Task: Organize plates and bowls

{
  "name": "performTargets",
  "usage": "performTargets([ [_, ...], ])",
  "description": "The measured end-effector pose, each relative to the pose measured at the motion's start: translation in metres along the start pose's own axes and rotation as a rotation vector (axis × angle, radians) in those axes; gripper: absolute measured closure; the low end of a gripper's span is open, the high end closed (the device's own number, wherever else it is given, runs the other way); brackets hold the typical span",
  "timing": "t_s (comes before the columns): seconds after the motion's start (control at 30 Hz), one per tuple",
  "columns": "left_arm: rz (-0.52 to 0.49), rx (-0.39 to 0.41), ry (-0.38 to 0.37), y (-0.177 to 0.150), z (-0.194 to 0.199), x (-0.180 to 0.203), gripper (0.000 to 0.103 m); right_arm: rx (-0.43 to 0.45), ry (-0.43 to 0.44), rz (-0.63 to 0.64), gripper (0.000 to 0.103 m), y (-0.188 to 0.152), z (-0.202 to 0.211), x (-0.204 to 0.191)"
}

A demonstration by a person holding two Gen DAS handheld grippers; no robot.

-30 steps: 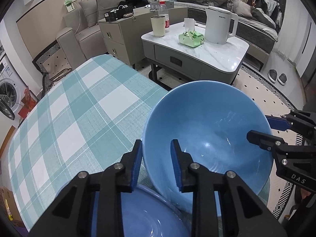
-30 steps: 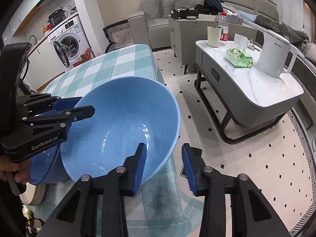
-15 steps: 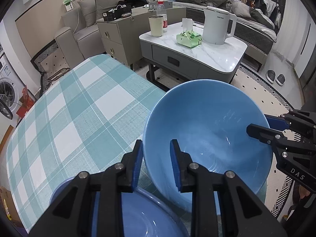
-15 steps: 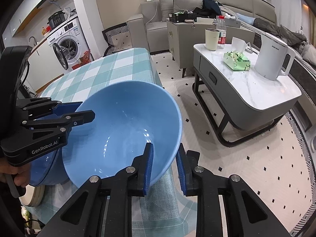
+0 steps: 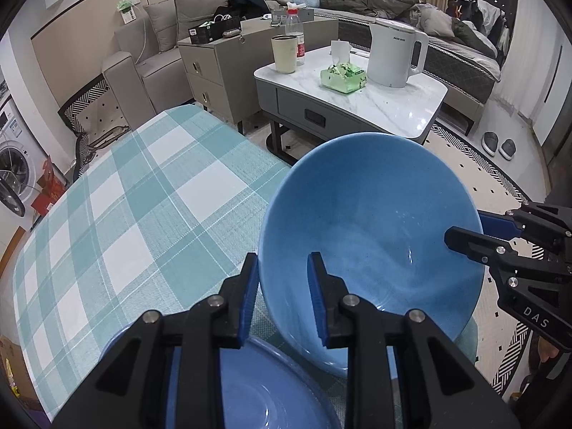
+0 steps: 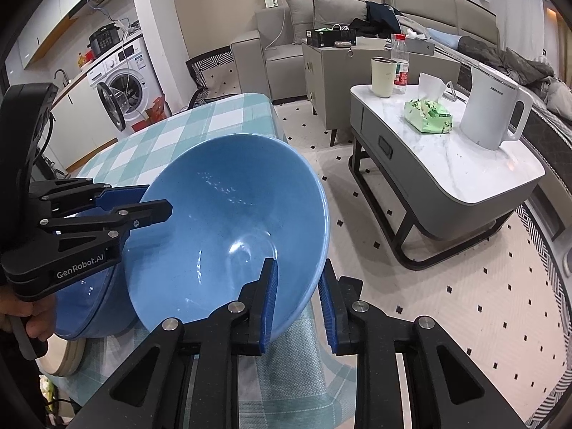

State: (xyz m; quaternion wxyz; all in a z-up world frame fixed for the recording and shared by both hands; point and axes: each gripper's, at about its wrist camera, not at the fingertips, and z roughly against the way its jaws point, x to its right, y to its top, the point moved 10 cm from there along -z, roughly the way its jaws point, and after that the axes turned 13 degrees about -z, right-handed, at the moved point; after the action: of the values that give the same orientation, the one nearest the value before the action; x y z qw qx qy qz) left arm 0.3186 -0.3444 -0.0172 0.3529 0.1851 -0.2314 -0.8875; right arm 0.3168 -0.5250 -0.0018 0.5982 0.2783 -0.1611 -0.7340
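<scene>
A large light-blue bowl (image 5: 368, 228) is held tilted above the table's near corner. My left gripper (image 5: 282, 287) is shut on its rim, one finger inside and one outside. My right gripper (image 6: 296, 293) is shut on the opposite rim of the same bowl (image 6: 228, 232). A second blue bowl (image 5: 257, 389) sits just under my left gripper; in the right wrist view it (image 6: 89, 307) lies to the left behind the held bowl. My right gripper also shows in the left wrist view (image 5: 475, 230), and my left gripper in the right wrist view (image 6: 157, 200).
The table has a teal and white checked cloth (image 5: 125, 214). A pale round object (image 6: 64, 357) lies under the second bowl. Beyond the table edge stands a marble coffee table (image 5: 357, 100) with a white kettle (image 5: 393, 53), a tissue pack and a cup.
My right gripper has closed on the bowl's rim. The bowl has lifted and tipped a little between the two grippers.
</scene>
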Motion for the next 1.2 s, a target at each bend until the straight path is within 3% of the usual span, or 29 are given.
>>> performTargets([
  [1.2,0.043,0.113,0.041,0.008,0.059,-0.02,0.077,0.166,0.042,0.035,0.08,0.013,0.066,-0.036],
])
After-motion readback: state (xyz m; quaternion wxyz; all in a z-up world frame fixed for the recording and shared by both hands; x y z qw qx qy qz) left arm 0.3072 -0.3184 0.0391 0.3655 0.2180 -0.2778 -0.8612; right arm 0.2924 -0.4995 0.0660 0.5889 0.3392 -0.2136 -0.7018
